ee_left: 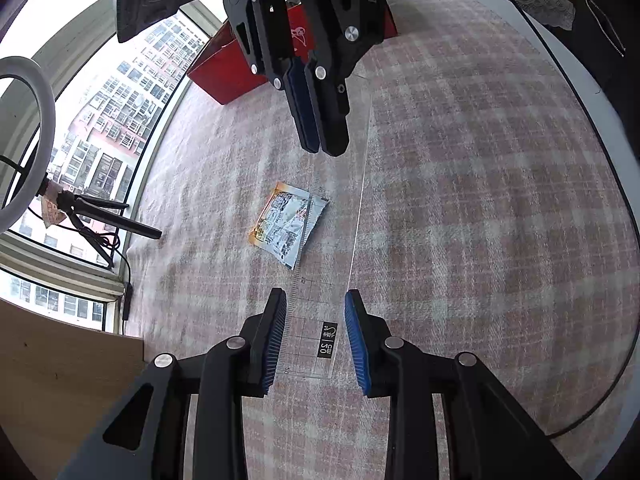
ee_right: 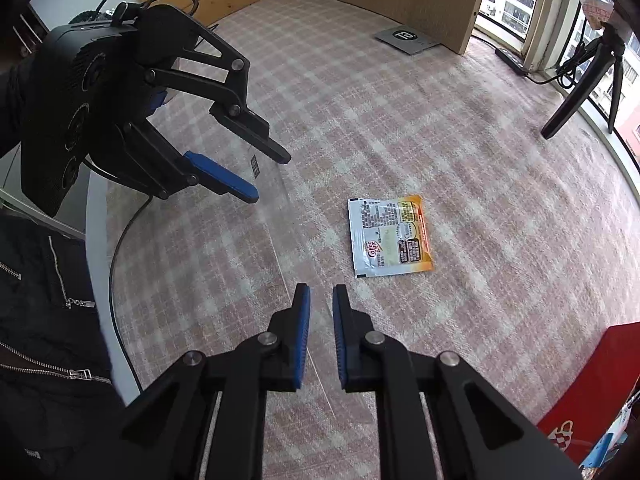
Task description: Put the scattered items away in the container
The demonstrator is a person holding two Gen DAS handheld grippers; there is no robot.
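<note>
A clear, flat plastic ruler (ee_left: 320, 320) stretches across the pink-and-white checked tablecloth (ee_left: 480, 200), held at both ends. In the left wrist view the left gripper (ee_left: 316, 312) at the lower centre has its blue ribbed pads against the ruler's long edges, clamped across its width. The right gripper (ee_left: 324, 150), upper centre, shows its fingers nearly together, seemingly pinching the far end, though the transparent plastic makes contact hard to confirm. The ruler looks light, stiff and slick, liable to flex or slide, so gripping both ends suits it.

A flat foil sachet (ee_right: 390, 236), white and orange with print, lies at the centre of the right wrist view, partly beneath the ruler; it looks thin, light and crinkly, best pinched at an edge. The red cardboard box (ee_left: 240, 68), upper centre, is probably the container.
</note>
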